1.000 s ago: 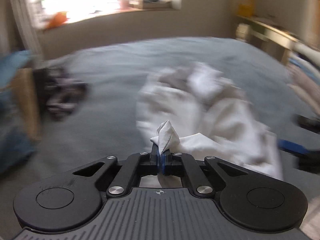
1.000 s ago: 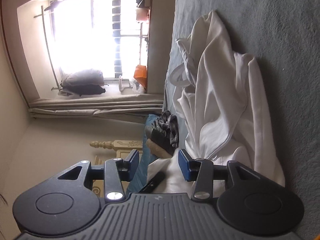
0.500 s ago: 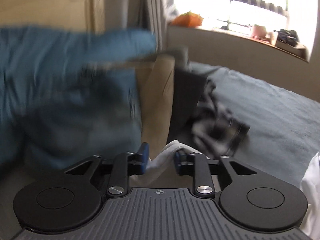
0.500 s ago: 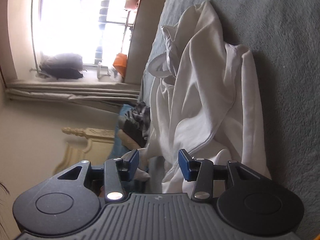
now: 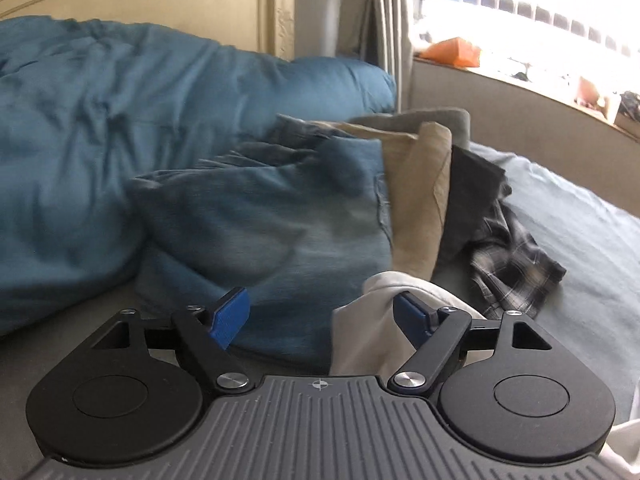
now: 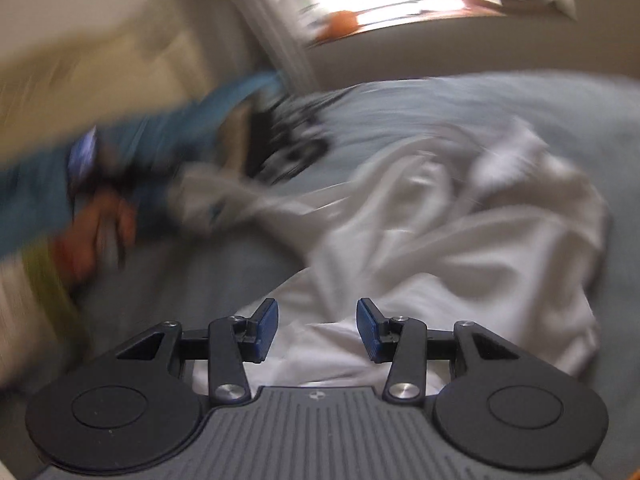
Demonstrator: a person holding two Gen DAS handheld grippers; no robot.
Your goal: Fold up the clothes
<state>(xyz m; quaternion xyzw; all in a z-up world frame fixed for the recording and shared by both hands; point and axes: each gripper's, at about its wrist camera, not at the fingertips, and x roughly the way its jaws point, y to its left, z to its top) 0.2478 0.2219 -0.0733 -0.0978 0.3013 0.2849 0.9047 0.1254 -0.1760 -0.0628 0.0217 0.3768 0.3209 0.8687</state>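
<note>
The left gripper (image 5: 322,314) is seen low in the left wrist view with its blue-padded fingers (image 5: 231,316) spreading apart; a fold of the white garment (image 5: 372,320) lies loose between them, nearer the right-hand finger and not pinched. Directly ahead, in the centre of the frame, folded blue jeans (image 5: 276,216) lean against a tan folded garment (image 5: 416,184), with a dark grey piece (image 5: 472,196) and a plaid cloth (image 5: 516,264) beside them to the right. A rumpled blue duvet (image 5: 92,120) fills the left of the frame, backed by a cream headboard (image 5: 160,4) at the top. At the upper right a bright window sill (image 5: 520,80) carries an orange object (image 5: 452,52). The grey bed sheet (image 5: 580,240) runs down the right side.

In the right wrist view, heavily blurred, the right gripper (image 6: 317,330) is held with its fingers parted and nothing gripped; the white garment (image 6: 460,240) is spread crumpled on the bed across the centre and right, and reaches under the fingers. At the left of the frame a person's hand (image 6: 100,232) is made out, smeared by blur. No writing can be read in either view.
</note>
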